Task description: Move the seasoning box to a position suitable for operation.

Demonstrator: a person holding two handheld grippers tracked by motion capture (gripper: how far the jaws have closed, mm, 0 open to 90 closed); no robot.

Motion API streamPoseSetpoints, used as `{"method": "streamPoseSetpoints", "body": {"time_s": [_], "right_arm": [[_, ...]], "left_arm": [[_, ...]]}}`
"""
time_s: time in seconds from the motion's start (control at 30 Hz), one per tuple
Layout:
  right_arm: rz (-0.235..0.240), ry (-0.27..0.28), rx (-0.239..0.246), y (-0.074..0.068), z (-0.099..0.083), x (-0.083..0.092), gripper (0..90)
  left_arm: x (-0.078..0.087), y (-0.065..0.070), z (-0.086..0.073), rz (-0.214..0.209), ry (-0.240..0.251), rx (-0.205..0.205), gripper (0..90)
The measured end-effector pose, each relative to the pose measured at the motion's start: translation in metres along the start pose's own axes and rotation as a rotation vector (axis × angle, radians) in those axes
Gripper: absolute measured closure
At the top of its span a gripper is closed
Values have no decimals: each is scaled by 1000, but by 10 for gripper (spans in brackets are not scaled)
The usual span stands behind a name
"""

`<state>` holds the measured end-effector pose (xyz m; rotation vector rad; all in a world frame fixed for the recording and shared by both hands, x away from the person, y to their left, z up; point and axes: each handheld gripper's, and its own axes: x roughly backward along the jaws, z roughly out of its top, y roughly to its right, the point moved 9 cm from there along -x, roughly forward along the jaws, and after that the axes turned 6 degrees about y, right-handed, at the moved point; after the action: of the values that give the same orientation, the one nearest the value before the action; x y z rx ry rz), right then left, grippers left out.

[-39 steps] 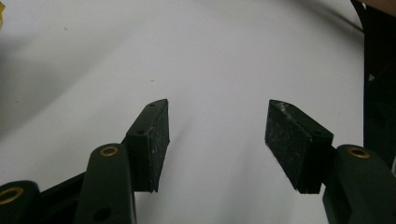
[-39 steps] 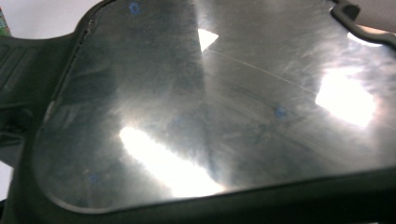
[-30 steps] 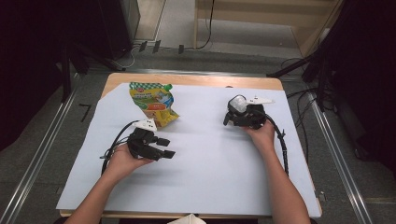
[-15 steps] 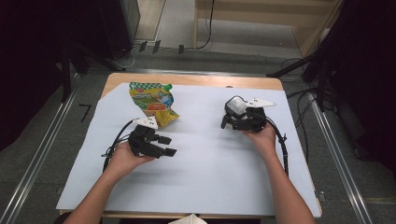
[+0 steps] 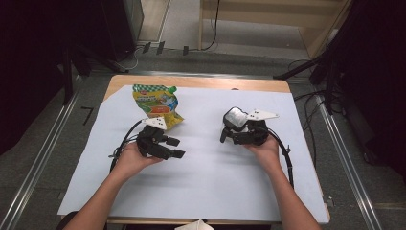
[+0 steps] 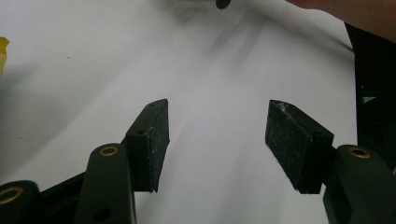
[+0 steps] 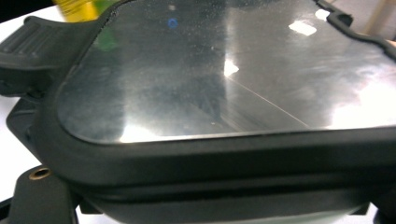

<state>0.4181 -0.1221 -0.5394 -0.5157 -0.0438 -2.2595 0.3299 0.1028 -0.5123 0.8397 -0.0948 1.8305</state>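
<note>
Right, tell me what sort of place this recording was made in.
Probably a lab or studio set up for recording handling work: a wooden table covered with a white sheet, metal floor rails beside it, and cables across a bare floor.

High overhead on white table sheet; gripper cameras close, low.

No text can be read anywhere. The snack pouch lying on the white sheet over the tabletop carries green, yellow and red printing with a pale patch in the middle, but its lettering is too small and blurred to make out. The glossy lid seen in the right gripper view bears no label.
</note>
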Motion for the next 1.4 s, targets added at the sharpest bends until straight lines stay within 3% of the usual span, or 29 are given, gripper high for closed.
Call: {"method": "streamPoseSetpoints", "body": {"time_s": [0.33, 0.43, 0.6, 0.63, 0.83, 1.23, 1.4], "right_arm": [[103, -18, 24, -39, -11, -10, 156], [143, -26, 36, -57, -13, -16, 156], [176, -33, 52, -76, -15, -21, 157], [193, -43, 66, -85, -18, -23, 156], [212, -65, 100, -100, -26, -27, 157], [193, -65, 159, -103, -31, -26, 153], [194, -70, 146, -104, -31, -24, 145]], "left_arm": [[-2, -2, 4, 1, -3, -12, 409], [-2, -3, 3, 6, -7, -15, 409], [-1, -4, 3, 8, -3, -14, 409], [-1, -4, 3, 12, -5, -15, 409], [-2, -4, 3, 9, -6, -19, 410], [-4, -4, 5, 15, 13, -2, 440], [-4, -3, 5, 9, 14, 7, 426]]}}
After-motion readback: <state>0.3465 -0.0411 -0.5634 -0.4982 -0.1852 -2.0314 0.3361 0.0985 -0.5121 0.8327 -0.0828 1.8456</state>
